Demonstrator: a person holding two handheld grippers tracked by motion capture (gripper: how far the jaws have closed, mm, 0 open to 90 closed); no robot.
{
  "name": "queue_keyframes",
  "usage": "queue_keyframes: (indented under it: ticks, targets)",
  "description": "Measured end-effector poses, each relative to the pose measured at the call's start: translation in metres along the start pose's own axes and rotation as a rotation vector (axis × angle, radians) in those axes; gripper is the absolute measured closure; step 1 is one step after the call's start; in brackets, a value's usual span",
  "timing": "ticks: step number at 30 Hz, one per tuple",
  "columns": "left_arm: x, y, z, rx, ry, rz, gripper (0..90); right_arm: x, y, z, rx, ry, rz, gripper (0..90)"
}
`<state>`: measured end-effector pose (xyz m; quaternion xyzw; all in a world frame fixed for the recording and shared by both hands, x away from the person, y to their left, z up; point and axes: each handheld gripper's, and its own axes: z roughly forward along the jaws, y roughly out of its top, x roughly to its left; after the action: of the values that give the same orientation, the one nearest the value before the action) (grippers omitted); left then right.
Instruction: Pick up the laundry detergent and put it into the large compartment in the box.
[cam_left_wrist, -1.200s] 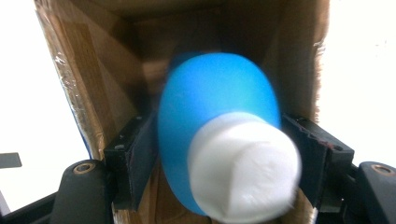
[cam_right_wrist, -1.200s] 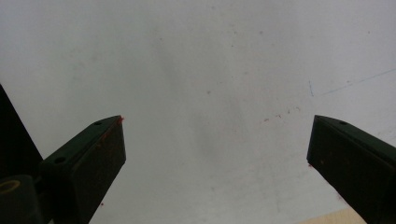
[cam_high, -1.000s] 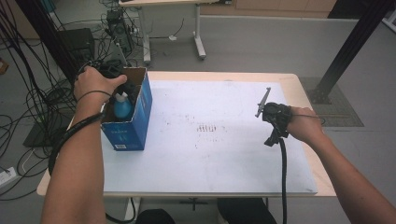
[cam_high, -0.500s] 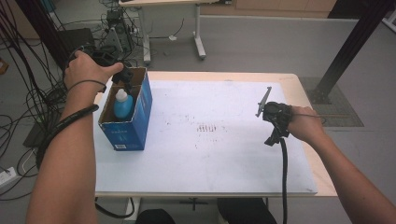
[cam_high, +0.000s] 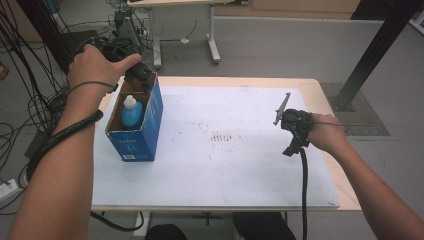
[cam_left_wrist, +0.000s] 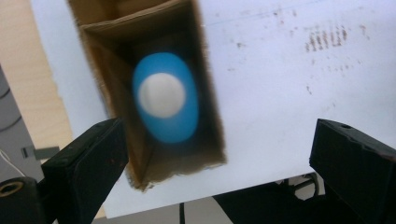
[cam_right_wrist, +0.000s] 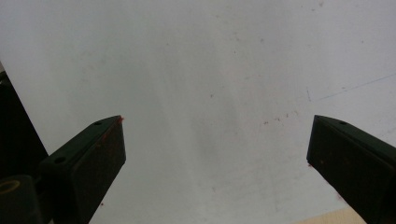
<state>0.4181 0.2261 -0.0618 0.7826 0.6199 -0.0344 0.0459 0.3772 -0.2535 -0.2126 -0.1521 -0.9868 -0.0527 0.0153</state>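
A blue bottle with a white cap (cam_high: 131, 111) stands upright inside an open-topped blue cardboard box (cam_high: 135, 137) at the table's left side. My left gripper (cam_high: 142, 75) hovers above the box's far end. Its jaws have just been opening and now stand wide with nothing between them. In the left gripper view the bottle (cam_left_wrist: 164, 102) lies blurred below, inside the box's brown walls (cam_left_wrist: 208, 93), framed by the left gripper (cam_left_wrist: 219, 144). My right gripper (cam_high: 295, 131) rests at the table's right, and in its own view the right gripper (cam_right_wrist: 217, 149) is open over bare white sheet.
A white sheet (cam_high: 225, 165) with faint reddish marks (cam_high: 222, 137) covers most of the wooden table (cam_high: 320, 95). Cables and equipment (cam_high: 120, 30) crowd the floor at the back left. A black post (cam_high: 370, 55) stands beyond the right corner.
My left hand has lifted up and back from inside the box, leaving the blue bottle standing there, and its jaws have spread. The right hand has stayed put.
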Motion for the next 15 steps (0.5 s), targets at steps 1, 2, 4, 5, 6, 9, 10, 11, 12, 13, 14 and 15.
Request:
queue_keyframes:
  ticks: [1,2,4,5,6,9,10,11,12,13,14,15]
  targets:
    - [-0.004,0.000,0.000,0.001,0.003,0.010,4.9,0.001,0.001,0.000,0.004,-0.002,-0.002,4.5]
    - [-0.008,0.000,0.000,0.000,0.001,0.023,4.9,0.001,0.001,-0.001,0.004,-0.002,-0.003,4.5]
    - [-0.016,-0.001,0.000,-0.001,-0.007,0.041,4.8,0.001,0.002,-0.002,0.006,-0.003,-0.005,4.5]
    - [-0.021,-0.001,0.000,0.002,-0.008,0.053,4.9,0.001,0.002,-0.002,0.004,-0.002,-0.005,4.5]
    - [-0.026,-0.001,0.001,0.002,-0.008,0.061,4.9,0.002,0.003,-0.002,0.004,-0.005,-0.008,4.5]
    - [-0.041,-0.001,0.004,0.011,-0.016,0.103,4.8,0.003,0.004,-0.003,0.005,-0.006,-0.012,4.5]
    - [-0.044,-0.001,0.006,0.013,-0.021,0.103,4.8,0.003,0.004,-0.003,0.004,-0.005,-0.011,4.5]
    - [-0.049,0.000,0.007,0.024,-0.021,0.118,4.8,0.003,0.004,-0.003,0.006,-0.005,-0.011,4.5]
    - [-0.055,0.001,0.009,0.030,-0.020,0.132,4.9,0.003,0.005,-0.003,0.008,-0.010,-0.013,4.5]
    - [-0.060,0.000,0.010,0.029,-0.021,0.139,4.9,0.003,0.005,-0.004,0.007,-0.010,-0.014,4.5]
    - [-0.064,0.000,0.011,0.032,-0.023,0.145,4.9,0.002,0.005,-0.005,0.005,-0.008,-0.015,4.5]
    - [-0.069,0.000,0.012,0.032,-0.028,0.164,4.9,0.002,0.005,-0.005,0.005,-0.010,-0.018,4.5]
